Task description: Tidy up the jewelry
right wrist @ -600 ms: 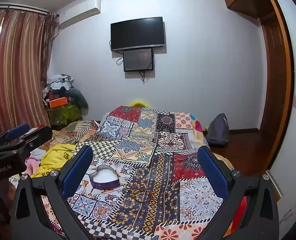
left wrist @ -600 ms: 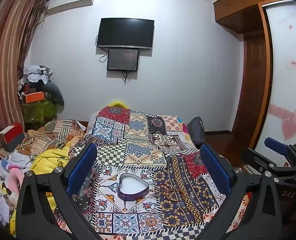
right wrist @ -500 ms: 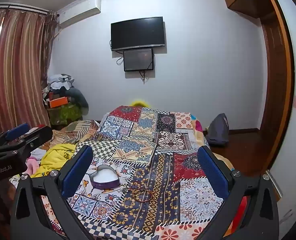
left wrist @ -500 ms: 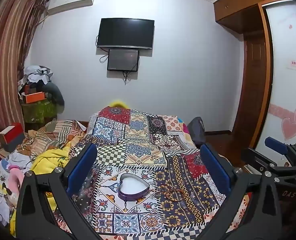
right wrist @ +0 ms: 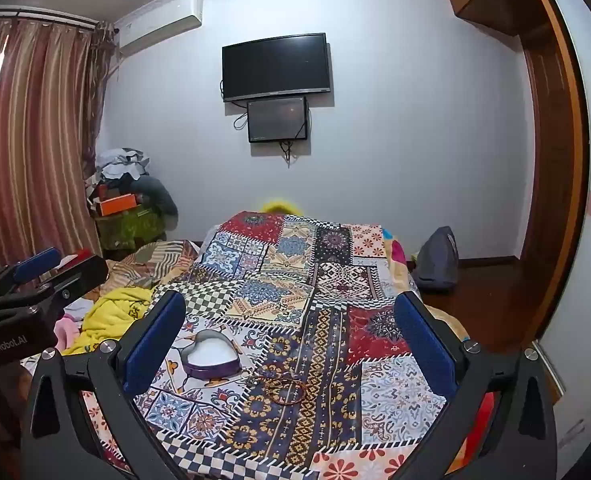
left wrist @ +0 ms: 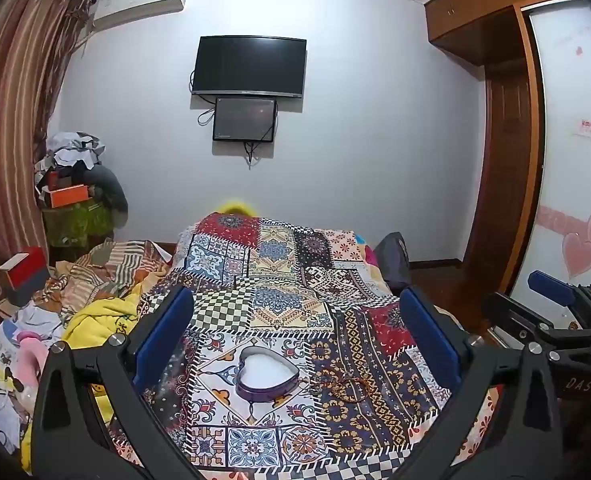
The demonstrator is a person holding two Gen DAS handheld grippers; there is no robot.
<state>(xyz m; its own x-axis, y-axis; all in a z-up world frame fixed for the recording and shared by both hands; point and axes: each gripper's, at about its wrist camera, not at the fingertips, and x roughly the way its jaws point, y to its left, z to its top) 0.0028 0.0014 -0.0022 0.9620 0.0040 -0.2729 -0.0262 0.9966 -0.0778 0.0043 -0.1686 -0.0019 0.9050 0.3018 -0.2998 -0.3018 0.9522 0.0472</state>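
Pale wall point(left wrist: 375, 140) at centre carries a dark television point(left wrist: 249, 66); striped curtains point(left wrist: 7, 140) left, wooden wardrobe point(left wrist: 507, 160) right, patchwork-covered bed point(left wrist: 279, 280) below; clutter at left indistinct.

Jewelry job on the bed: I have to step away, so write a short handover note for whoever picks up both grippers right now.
Left gripper: jaws open, empty, hovering above the bedspread.
Right gripper: jaws open, empty, hovering beside it.
Heart-shaped box: open on the bedspread, white lining visible, nothing seen inside.
Beaded bracelets: loose on the bedspread just right of the box, apart from it.
Done: nothing placed yet.
Left: pick up the bracelets and put them in the box; no lid in view.
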